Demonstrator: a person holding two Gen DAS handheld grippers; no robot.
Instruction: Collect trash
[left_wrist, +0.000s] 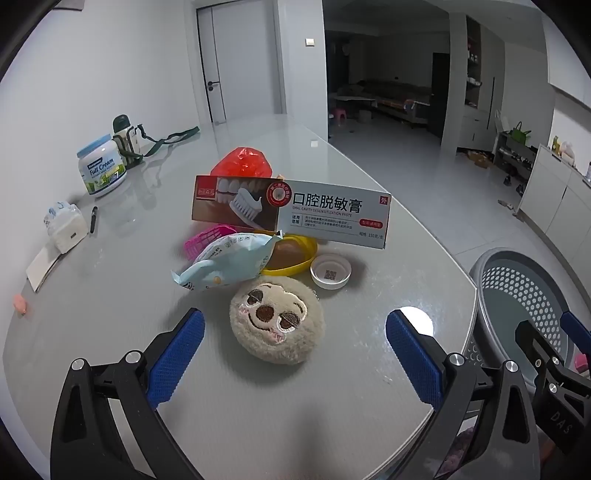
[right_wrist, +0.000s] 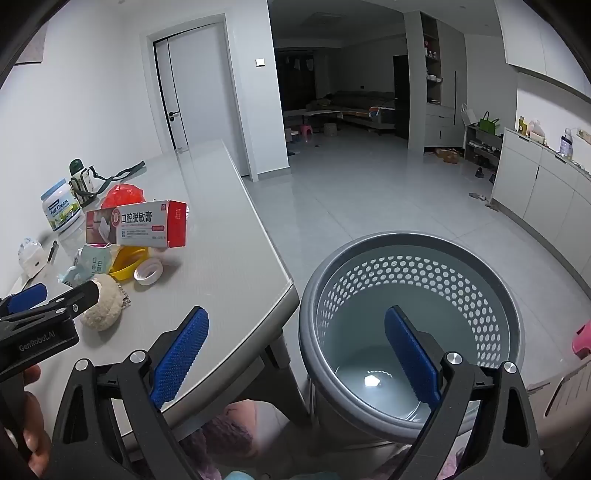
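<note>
Grey worktop (left_wrist: 110, 295) carries the clutter: the left tool (left_wrist: 295, 354), spread wide and holding nothing, hangs over a plush sloth face (left_wrist: 277, 321); beyond lie a snack wrapper (left_wrist: 225, 262) and a toothpaste box (left_wrist: 291, 210). The right tool (right_wrist: 295, 354), equally wide and unladen, hangs above the basket (right_wrist: 410, 284) on the floor just beside the worktop.

Grey table (left_wrist: 110, 314) carries plush toy (left_wrist: 277, 321), white cap (left_wrist: 330, 273), wrapper (left_wrist: 229, 264), milk-powder jar (left_wrist: 103, 166) far left.

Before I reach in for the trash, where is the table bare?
Bare: the near corner of the table beside the plush toy, toward the bin; also the strip behind the red bag. Crowded: around the toothpaste box.
</note>
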